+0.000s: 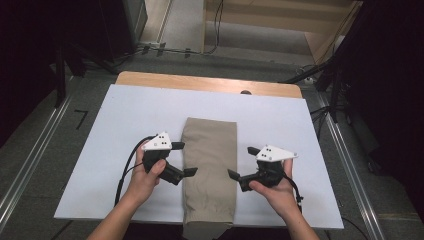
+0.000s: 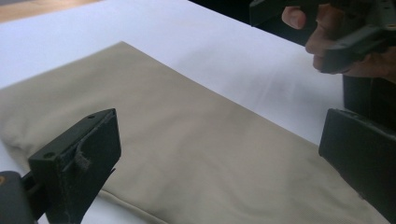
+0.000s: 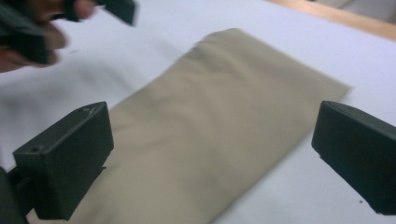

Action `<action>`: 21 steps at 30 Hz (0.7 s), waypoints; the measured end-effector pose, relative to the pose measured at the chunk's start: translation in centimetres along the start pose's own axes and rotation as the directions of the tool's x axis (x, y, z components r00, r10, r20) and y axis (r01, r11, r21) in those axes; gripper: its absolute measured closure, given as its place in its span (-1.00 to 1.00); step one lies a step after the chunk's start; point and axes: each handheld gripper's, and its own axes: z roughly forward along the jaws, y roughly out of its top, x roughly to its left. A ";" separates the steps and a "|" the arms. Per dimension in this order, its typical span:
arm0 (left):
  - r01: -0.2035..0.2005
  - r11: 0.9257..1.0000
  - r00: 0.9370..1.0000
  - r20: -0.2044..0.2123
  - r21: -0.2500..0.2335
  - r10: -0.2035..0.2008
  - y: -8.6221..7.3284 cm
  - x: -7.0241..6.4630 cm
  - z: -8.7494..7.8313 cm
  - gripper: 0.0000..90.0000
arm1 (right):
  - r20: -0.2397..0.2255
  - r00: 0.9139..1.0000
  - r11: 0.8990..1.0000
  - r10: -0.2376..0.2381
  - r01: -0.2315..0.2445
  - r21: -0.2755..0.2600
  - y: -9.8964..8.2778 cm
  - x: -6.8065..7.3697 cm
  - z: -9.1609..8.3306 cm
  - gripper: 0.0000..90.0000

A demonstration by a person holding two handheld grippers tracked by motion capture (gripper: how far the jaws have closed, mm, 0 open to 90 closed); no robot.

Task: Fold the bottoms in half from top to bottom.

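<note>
A beige cloth [image 1: 209,165] folded into a long strip lies down the middle of the white board [image 1: 130,115], and its near end hangs over the front edge. My left gripper [image 1: 186,158] hovers at the strip's left edge, jaws open and pointing right, with nothing between them. My right gripper [image 1: 242,162] faces it from the right edge, also open and empty. In the left gripper view the cloth [image 2: 196,154] lies below the spread jaws of the left gripper [image 2: 219,135]. In the right gripper view the cloth [image 3: 205,135] runs diagonally under the right gripper [image 3: 210,121].
The white board rests on a wooden tabletop [image 1: 200,82] whose far edge shows. Bare board lies on both sides of the cloth. Dark stands [image 1: 335,85] and cables [image 1: 217,30] sit on the floor beyond the table, and metal rails [image 1: 30,155] run along both sides.
</note>
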 end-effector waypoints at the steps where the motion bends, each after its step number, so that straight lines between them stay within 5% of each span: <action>1: 0.001 1.000 1.000 -0.002 -0.002 -0.001 0.1 0.2 0.0 -1.00 | -0.001 1.000 1.000 0.000 0.000 0.002 0.3 -0.5 0.3 -1.00; 4: 0.001 1.000 1.000 -0.012 0.006 0.000 0.2 0.7 0.2 -1.00 | -0.016 1.000 1.000 0.000 0.000 0.012 1.2 -2.3 1.6 -1.00; 12: 0.009 1.000 0.999 -0.038 -0.008 -0.009 1.2 2.6 0.1 -1.00 | 0.037 0.998 0.995 0.042 -0.045 0.087 2.8 -6.8 6.0 -1.00; 14: 0.020 1.000 0.999 -0.033 -0.019 -0.021 1.3 3.1 0.0 -1.00 | 0.015 0.998 0.994 0.058 -0.059 0.091 3.1 -8.0 6.8 -1.00; 21: 0.027 0.999 0.999 -0.043 -0.017 -0.028 1.5 3.9 0.4 -1.00 | 0.045 0.995 0.984 0.085 -0.091 0.150 3.3 -11.4 10.1 -0.81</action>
